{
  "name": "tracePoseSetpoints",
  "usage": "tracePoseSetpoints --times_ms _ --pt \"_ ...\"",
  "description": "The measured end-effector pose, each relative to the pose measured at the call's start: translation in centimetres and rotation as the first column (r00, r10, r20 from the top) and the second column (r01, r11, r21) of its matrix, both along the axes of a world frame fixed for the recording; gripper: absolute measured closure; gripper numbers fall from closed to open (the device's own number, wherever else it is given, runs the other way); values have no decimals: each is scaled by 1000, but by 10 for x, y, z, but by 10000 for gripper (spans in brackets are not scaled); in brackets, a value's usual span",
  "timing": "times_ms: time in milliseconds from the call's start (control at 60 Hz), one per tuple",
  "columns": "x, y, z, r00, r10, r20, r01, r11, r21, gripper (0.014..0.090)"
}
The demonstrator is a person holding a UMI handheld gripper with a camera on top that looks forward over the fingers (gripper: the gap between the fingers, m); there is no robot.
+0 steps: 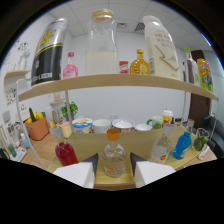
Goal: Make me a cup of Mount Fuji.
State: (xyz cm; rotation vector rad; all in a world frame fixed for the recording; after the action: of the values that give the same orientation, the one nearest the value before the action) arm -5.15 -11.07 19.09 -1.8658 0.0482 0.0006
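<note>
A small clear bottle with an orange cap (113, 155) stands on the wooden counter (90, 142) between the gripper (113, 167) fingers, which are spread apart with a gap at each side. A red bottle (65, 153) stands beside it, a blue bottle (182, 145) further off. Above, a shelf (115, 80) carries a milk jar (101, 46) and a black can (48, 51).

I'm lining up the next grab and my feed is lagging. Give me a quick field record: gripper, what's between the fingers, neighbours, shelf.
gripper: gripper, fingers open
between fingers: clear orange-capped bottle, standing on the counter, gaps either side
left neighbour: red bottle
right neighbours: clear bottle, blue bottle
behind: row of bowls
upper shelf: black-and-white can, glass milk jar, white bottle
</note>
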Motion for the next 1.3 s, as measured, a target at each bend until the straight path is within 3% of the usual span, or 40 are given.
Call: tracePoseSetpoints --times_ms 117,417,650,967,1050,1133,1300 --pt "0 8 -3 999 21 25 -21 1000 11 675" --pt "1 3 0 999 41 34 -41 999 8 693" --pt "-12 -50 22 995 94 15 -95 994 46 695" --pt "-27 -114 -57 994 108 7 -107 992 -64 698" --pt "-30 -119 -69 991 96 -93 -104 991 -81 696" --pt "-30 -121 -74 947 56 -317 -89 992 -89 697" --pt "-21 -113 -65 673 -64 -737 -16 995 -101 697"
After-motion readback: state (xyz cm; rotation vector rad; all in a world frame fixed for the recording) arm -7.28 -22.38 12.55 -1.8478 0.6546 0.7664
